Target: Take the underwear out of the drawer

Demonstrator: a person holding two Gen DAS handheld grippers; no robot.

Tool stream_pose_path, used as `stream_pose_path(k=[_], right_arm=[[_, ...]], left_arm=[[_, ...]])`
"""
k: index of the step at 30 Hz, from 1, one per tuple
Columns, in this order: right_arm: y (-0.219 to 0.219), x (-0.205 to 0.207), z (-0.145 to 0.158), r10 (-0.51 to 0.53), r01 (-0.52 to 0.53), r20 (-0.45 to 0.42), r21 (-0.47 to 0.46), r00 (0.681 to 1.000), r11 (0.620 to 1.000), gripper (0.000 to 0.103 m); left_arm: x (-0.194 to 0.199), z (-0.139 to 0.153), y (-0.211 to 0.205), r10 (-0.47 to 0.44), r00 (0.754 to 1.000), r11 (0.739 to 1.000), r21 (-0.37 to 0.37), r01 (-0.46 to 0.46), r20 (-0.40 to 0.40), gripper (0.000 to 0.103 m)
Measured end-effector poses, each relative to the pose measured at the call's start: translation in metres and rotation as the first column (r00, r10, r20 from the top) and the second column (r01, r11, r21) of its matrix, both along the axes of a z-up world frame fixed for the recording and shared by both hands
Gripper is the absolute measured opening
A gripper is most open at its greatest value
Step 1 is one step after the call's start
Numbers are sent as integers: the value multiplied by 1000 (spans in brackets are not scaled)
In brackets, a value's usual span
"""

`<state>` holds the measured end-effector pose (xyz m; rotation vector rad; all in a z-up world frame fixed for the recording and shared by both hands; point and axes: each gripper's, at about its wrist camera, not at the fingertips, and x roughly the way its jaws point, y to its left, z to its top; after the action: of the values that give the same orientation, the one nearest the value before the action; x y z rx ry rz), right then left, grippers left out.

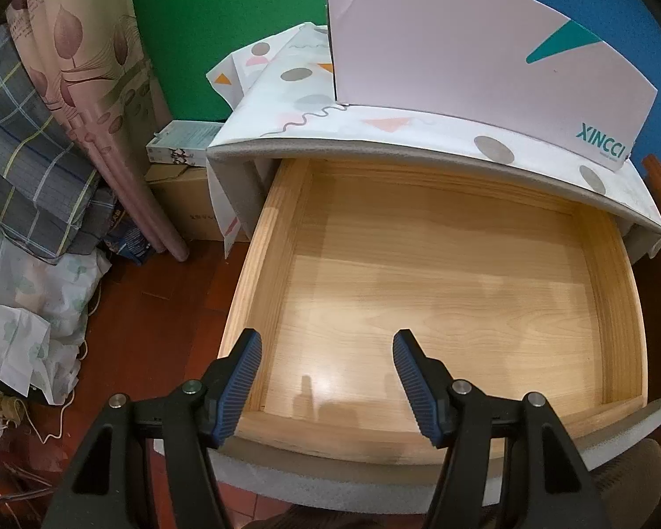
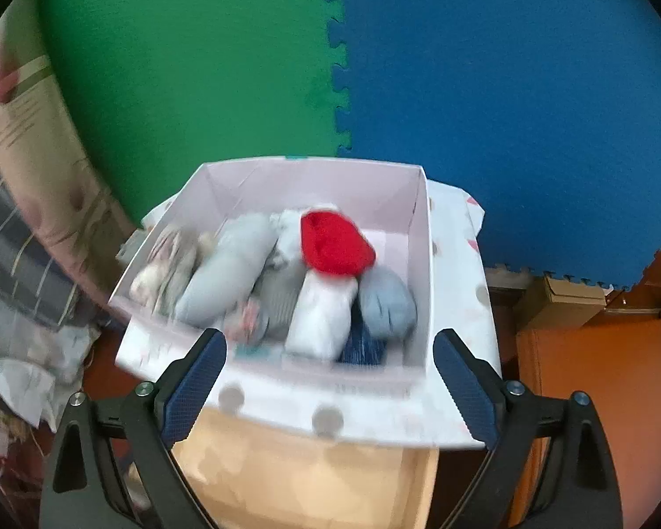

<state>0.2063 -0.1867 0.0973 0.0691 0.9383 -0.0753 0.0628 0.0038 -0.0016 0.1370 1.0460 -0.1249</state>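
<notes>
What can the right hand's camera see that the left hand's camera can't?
Only the right wrist view looks down into the pink box: rolled clothes lie inside, with a red roll on top. The right gripper is open and holds nothing.

Only the left wrist view shows the whole wooden drawer floor, with no clothes on it, below the open left gripper.

Both show the box, the drawer and the green and blue wall mats.

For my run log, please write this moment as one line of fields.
drawer: open, nothing visible inside | pink box: on cabinet top, holds rolled underwear, red roll on top | left gripper: open | right gripper: open, holds nothing
</notes>
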Motion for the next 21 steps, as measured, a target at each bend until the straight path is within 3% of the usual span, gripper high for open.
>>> stream_pose_path(k=[4,7,12,16,21], right_arm=[[5,-52,-13,-4,7,39,-93,999,996,102],[9,-87,-40,-13,19,50,-117,999,993,102],[13,-115,-107,-42,39,-44,-76,998,996,102],[18,-119,-140,-64,64,-97,-8,993,998,102],[25,-118,-170,-62,64,-137,10,989,998,102]], left_arm=[[-2,2,0,-3,1000,1000,-5,3,5,64],[-5,3,-1,-10,1000,1000,-4,10,8,64],[-10,7,-4,-26,999,1000,6,26,31,64],[-13,8,-6,-32,999,999,4,32,39,64],[-13,8,-6,-35,999,999,3,35,35,64]])
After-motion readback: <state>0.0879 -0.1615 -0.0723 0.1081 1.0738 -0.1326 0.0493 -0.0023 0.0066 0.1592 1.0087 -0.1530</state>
